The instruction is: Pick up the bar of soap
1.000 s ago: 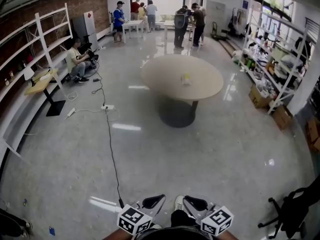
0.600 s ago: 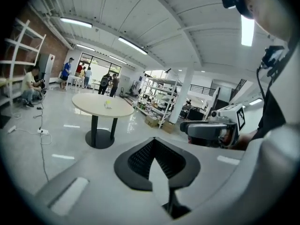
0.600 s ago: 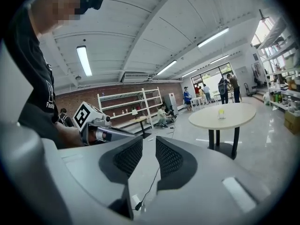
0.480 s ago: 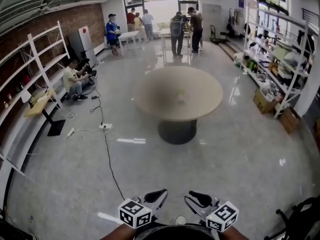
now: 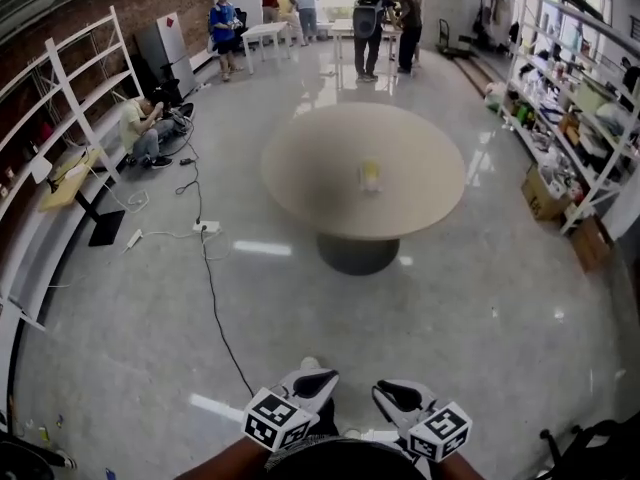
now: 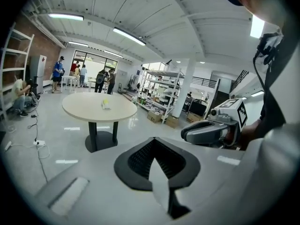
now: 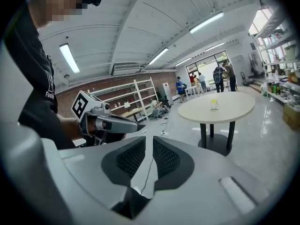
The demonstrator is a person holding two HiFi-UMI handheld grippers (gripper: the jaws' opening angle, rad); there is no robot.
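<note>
The bar of soap [image 5: 370,175] is a small pale-yellow block near the middle of a round beige table [image 5: 300,168], far ahead of me. It also shows in the left gripper view as the soap [image 6: 106,105] and in the right gripper view as the soap [image 7: 214,104]. Both grippers hang low and close to my body, well short of the table. My left gripper [image 5: 322,376] has its pads meeting at the tips [image 6: 153,142], with nothing held. My right gripper [image 5: 385,392] keeps a narrow gap [image 7: 146,139]; its jaws have just been closing, with nothing between them.
A black cable [image 5: 215,308] runs across the glossy floor from a power strip [image 5: 210,227]. Stocked shelves [image 5: 570,118] and cardboard boxes [image 5: 545,196] line the right. A white rack [image 5: 60,118] and a seated person [image 5: 140,128] are left; several people [image 5: 370,23] stand at the back.
The table and the soap have come nearer and lower in the head view as I move towards them. Both grippers stay at the bottom edge.
</note>
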